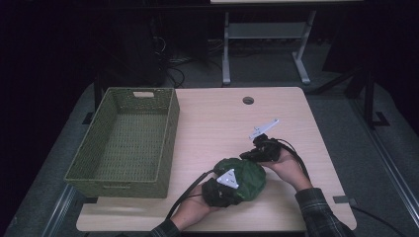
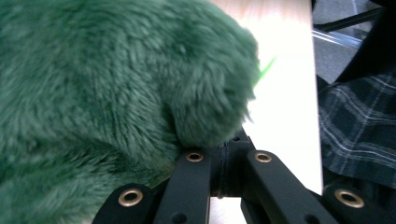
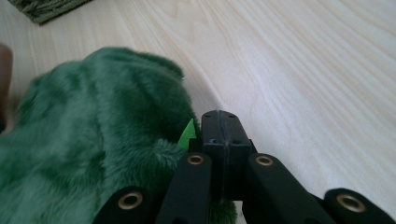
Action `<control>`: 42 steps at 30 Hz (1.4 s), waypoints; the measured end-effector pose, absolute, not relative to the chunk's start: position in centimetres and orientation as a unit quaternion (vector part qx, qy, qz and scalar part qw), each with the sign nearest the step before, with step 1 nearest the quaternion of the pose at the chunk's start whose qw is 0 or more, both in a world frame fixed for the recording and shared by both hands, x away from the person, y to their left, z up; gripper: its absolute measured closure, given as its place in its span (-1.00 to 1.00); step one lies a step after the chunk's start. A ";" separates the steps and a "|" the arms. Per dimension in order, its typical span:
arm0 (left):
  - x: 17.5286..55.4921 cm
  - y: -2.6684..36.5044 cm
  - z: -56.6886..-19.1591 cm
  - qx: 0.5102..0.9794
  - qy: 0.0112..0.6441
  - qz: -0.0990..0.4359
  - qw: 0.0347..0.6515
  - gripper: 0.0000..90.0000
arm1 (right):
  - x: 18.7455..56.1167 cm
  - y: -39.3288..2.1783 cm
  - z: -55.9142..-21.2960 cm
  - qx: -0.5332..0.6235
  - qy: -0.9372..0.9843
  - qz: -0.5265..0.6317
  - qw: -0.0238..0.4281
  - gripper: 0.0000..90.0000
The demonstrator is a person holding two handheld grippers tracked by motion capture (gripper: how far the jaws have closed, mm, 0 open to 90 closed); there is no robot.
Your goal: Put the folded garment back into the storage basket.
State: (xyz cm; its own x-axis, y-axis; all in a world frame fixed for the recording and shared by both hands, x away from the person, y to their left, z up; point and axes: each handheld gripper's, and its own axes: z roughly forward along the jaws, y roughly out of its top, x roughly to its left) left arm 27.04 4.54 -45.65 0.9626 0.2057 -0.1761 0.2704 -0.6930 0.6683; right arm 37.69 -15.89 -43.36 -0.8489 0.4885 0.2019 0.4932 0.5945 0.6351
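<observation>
A green plush toy [image 1: 247, 177] lies bunched on the wooden table [image 1: 212, 123] near its front edge. My left gripper [image 1: 232, 190] sits low against the plush's near left side; in the left gripper view its jaws [image 2: 227, 149] are together with the tips buried in the green fur [image 2: 116, 84]. My right gripper [image 1: 247, 156] rests at the plush's far right edge. Seen in the right gripper view, that gripper [image 3: 219, 122] is shut with bare tips beside the fur [image 3: 102, 130] and a small bright green tag [image 3: 188, 135].
A green woven basket [image 1: 170, 128], nothing in it, takes up the left part of the table. A round cable hole [image 1: 248, 100] sits near the far edge. A plaid sleeve [image 2: 359, 126] comes in at the right. Table legs and cables stand beyond the table.
</observation>
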 end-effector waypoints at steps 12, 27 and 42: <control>28.7 6.5 -45.6 0.923 0.153 -0.019 0.354 0.99 | 36.1 -18.1 -44.1 -0.282 -0.893 -0.349 0.009 1.00; 30.4 8.3 -45.1 0.924 0.165 0.007 0.346 0.99 | 33.2 -19.2 -45.1 -0.286 -0.895 -0.343 0.009 1.00; 30.2 9.7 -44.6 0.924 0.167 0.016 0.344 0.73 | 30.8 -23.0 -45.3 -0.368 -0.853 -0.355 -0.103 0.25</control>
